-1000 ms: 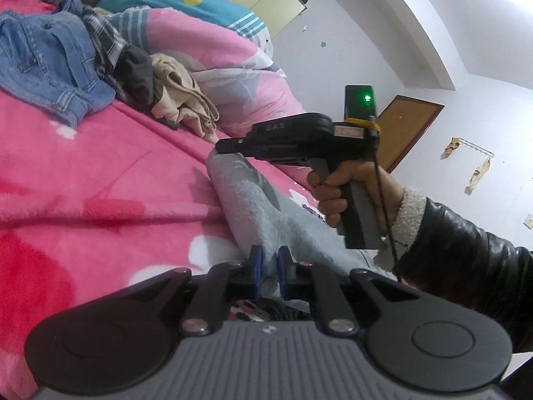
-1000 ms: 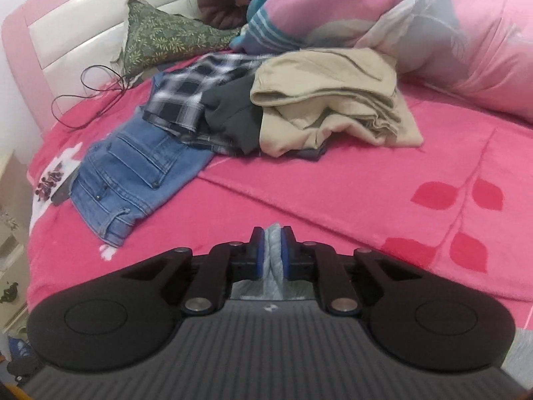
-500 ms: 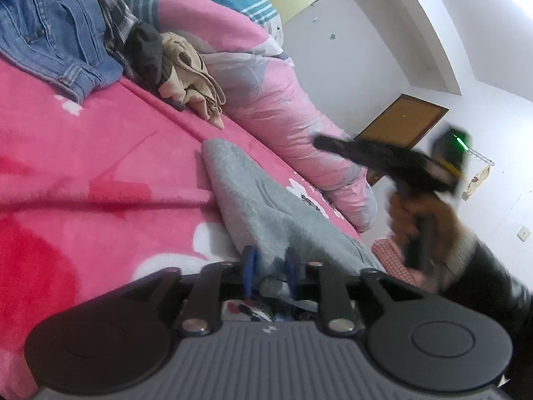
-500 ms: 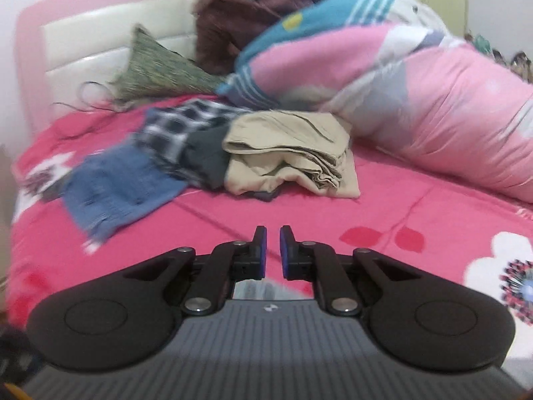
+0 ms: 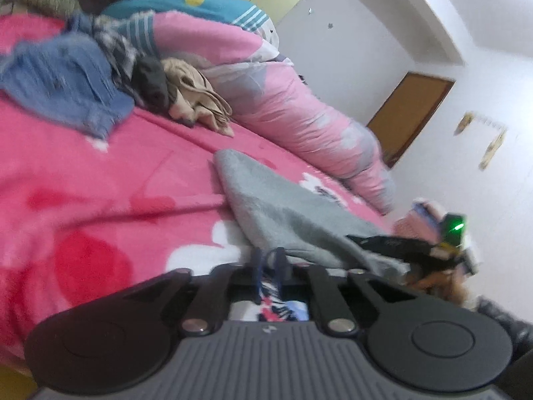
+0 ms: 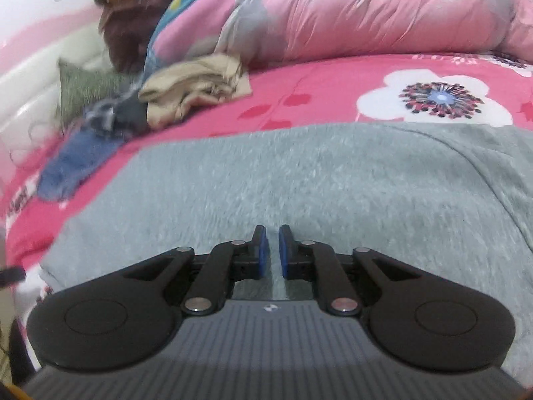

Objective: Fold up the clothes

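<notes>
A grey fleece garment (image 5: 283, 213) lies spread on the pink floral bed; it fills the middle of the right wrist view (image 6: 299, 180). My left gripper (image 5: 268, 260) sits at the garment's near edge, its jaws a small gap apart, with nothing clearly pinched. My right gripper (image 6: 269, 250) hovers low over the grey fabric, its blue pads (image 6: 262, 250) a narrow gap apart and empty. In the left wrist view the right gripper (image 5: 393, 243) shows at the garment's right edge, blurred.
A pile of clothes lies further up the bed: blue jeans (image 5: 66, 83), a plaid shirt (image 5: 113, 46), a dark item and beige trousers (image 6: 196, 86). A big pink duvet (image 6: 366, 13) runs along the far side. A person (image 6: 133, 10) sits by the headboard.
My right gripper let go of the grey fabric, swung down and now sits low over the spread garment. My left gripper's jaws parted slightly and the fabric slipped from between them.
</notes>
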`<state>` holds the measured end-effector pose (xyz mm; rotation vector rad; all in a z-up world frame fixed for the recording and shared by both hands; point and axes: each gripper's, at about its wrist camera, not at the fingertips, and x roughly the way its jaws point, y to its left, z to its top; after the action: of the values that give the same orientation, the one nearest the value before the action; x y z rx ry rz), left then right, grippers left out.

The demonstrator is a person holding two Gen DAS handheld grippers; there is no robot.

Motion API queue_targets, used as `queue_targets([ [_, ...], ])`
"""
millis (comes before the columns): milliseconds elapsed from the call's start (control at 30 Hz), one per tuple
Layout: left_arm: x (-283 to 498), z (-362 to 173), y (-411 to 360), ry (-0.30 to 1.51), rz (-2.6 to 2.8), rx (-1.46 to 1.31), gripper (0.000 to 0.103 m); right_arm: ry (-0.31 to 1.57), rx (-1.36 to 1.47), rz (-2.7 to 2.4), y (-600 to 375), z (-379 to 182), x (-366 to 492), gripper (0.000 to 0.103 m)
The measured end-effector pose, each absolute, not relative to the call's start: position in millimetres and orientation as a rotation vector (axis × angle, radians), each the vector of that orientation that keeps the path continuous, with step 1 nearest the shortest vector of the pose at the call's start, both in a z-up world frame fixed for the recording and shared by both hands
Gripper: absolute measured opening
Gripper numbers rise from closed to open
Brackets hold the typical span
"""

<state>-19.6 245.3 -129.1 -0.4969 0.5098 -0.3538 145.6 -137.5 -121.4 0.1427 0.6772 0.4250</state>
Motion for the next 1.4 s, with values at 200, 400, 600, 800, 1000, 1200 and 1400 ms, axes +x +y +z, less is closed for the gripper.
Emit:
queue_targets([
  [200, -13, -111, 201, 0.469, -0.320, -0.294, 0.045, 0.605, 0.166, 0.451, -141, -105, 121, 0.015],
  [400, -1, -97, 160, 0.436, -0.374, -0.174, 0.059, 0.588, 0.140, 0.457, -150, -98, 85, 0.050],
  [600, 18, -103, 137, 0.478, -0.367, -0.118, 0.056, 0.596, 0.171, 0.400, -165, -102, 74, 0.051],
  [800, 28, -120, 136, 0.588, -0.331, -0.110, 0.048, 0.639, 0.220, 0.330, -175, -107, 78, 0.051],
  [1000, 27, -126, 144, 0.603, -0.326, -0.138, 0.047, 0.677, 0.293, 0.293, -183, -115, 83, 0.051],
  [1200, 26, -125, 142, 0.603, -0.326, -0.142, 0.048, 0.686, 0.293, 0.287, -181, -115, 83, 0.051],
  [1400, 26, -126, 142, 0.602, -0.328, -0.145, 0.050, 0.690, 0.293, 0.286, -181, -116, 82, 0.051],
])
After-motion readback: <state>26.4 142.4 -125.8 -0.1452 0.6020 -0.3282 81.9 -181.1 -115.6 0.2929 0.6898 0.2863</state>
